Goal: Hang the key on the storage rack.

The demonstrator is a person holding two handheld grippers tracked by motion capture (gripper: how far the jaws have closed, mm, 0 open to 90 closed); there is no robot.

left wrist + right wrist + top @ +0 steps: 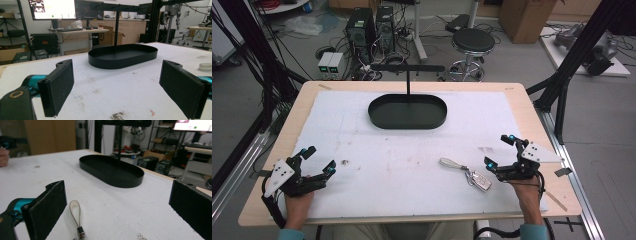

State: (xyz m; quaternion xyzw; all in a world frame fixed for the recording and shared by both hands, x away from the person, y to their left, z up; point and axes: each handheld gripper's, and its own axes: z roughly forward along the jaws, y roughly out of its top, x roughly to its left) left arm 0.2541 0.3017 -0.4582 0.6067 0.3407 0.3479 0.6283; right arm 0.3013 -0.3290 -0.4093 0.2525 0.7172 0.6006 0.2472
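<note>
In the high view, the right tool (pixel 500 151) was found low over the right side of the white-covered worktop (pixel 362 145), its jaws spread wide and holding nothing. The key fob (pixel 479 180) with its pale strap loop (pixel 451 162) lay on the cover just to the left of that tool and slightly nearer the person, close to the lower jaw but apart from it. Its long axis ran diagonally, loop end up and left toward the black oval tray (pixel 407 111), fob body down and right. The left tool (pixel 318 160) was seen well apart at the worktop's left, likewise spread wide and empty; the right hand was judged the nearer by far. In the left gripper view, both pads (pixel 60 85) stood wide apart, with the tray (pixel 122 56) ahead. In the right gripper view, the strap loop (pixel 75 213) lay just inside the left pad (pixel 47 210), pointing toward the tray (pixel 112 171); the fob body was cut off at the lower edge. The fob appeared small, silvery and flat, the strap thin and limp.
</note>
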